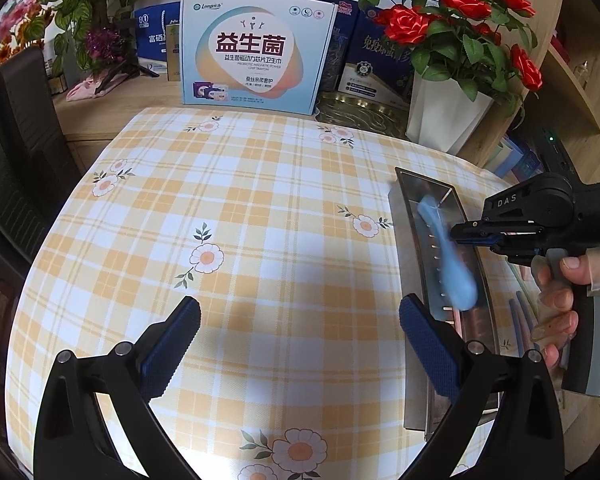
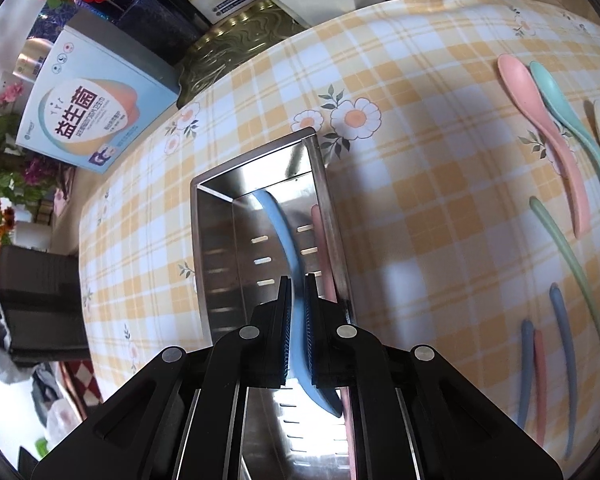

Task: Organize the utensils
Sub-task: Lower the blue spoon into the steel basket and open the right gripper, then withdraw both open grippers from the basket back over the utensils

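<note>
Right claw [image 2: 298, 312] pinches smooth blue plastic spoon [image 2: 278, 232] over slotted steel tray [image 2: 220, 248]; left claw [image 1: 300, 344] wide.

I am looking at a surface under a yellow-and-white checked floral cloth [image 1: 260, 200]; a rectangular stainless steel tray [image 2: 220, 248] and loose pastel plastic spoons [image 2: 540, 120] are lying on it.

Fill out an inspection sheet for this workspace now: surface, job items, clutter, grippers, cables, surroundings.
Surface: checked yellow tablecloth with daisy print.
Job's things: steel tray holding a pink utensil; blue spoon above it; pink spoon, teal spoon and other utensils loose beside the tray.
Clutter: nothing seen on the cloth.
Grippers: right gripper shut on the blue spoon; left gripper open, empty.
Cables: nothing seen.
Surroundings: printed box, red flowers, white vase.
</note>
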Motion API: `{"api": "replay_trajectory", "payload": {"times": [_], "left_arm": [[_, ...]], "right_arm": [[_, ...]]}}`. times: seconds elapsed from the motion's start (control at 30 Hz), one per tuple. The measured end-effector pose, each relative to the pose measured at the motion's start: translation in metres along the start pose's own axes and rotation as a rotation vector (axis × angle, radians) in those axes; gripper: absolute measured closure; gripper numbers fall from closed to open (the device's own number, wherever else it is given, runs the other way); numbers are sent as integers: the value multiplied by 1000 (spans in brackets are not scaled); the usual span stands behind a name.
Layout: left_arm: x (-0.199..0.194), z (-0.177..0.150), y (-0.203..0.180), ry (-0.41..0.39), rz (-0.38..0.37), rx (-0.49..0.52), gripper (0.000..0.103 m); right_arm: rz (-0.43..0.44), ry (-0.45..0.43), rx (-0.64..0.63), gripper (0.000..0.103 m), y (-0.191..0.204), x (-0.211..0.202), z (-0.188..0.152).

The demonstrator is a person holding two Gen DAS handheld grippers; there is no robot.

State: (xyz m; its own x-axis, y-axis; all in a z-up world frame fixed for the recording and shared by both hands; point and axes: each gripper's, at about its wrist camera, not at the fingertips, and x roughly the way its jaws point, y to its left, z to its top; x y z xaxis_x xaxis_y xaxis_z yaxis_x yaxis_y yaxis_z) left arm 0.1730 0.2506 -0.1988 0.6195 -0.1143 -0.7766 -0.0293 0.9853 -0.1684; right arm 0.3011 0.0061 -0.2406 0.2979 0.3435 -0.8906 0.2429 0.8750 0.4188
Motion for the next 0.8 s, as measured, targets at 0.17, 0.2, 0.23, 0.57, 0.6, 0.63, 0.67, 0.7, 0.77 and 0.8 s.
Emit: {"api": "replay_trajectory", "payload": {"times": [0.17, 0.2, 0.23, 0.57, 0.6, 0.63, 0.67, 0.7, 0.77, 0.8], "left_arm": [[-4, 2, -6, -8, 8, 2, 6], [-6, 3, -9, -10, 4, 3, 6], [-8, 4, -12, -10, -4, 7, 6], [-24, 4, -64, -11, -12, 73, 6], [-26, 3, -71, -8, -2, 77, 6], [-27, 3, -77, -5, -2, 80, 6], [-28, 3, -82, -3, -9, 83, 6], [-29, 2, -88, 1, -19, 84, 6], [-29, 0, -97, 16, -41, 82, 6], [-30, -1, -103, 18, -55, 80, 6]], "right_arm": [[48, -20, -47, 94, -2, -19, 0], [57, -28, -67, 92, -2, -24, -1], [65, -48, -103, 78, -4, -33, -2], [88, -213, -370, 30, -39, -106, -22], [91, -238, -398, 25, -44, -114, -26], [102, -266, -424, 19, -51, -123, -30], [106, -290, -441, 16, -57, -131, -34], [107, -307, -450, 16, -63, -136, -37], [111, -343, -466, 16, -79, -150, -43], [114, -361, -465, 16, -85, -155, -45]]}}
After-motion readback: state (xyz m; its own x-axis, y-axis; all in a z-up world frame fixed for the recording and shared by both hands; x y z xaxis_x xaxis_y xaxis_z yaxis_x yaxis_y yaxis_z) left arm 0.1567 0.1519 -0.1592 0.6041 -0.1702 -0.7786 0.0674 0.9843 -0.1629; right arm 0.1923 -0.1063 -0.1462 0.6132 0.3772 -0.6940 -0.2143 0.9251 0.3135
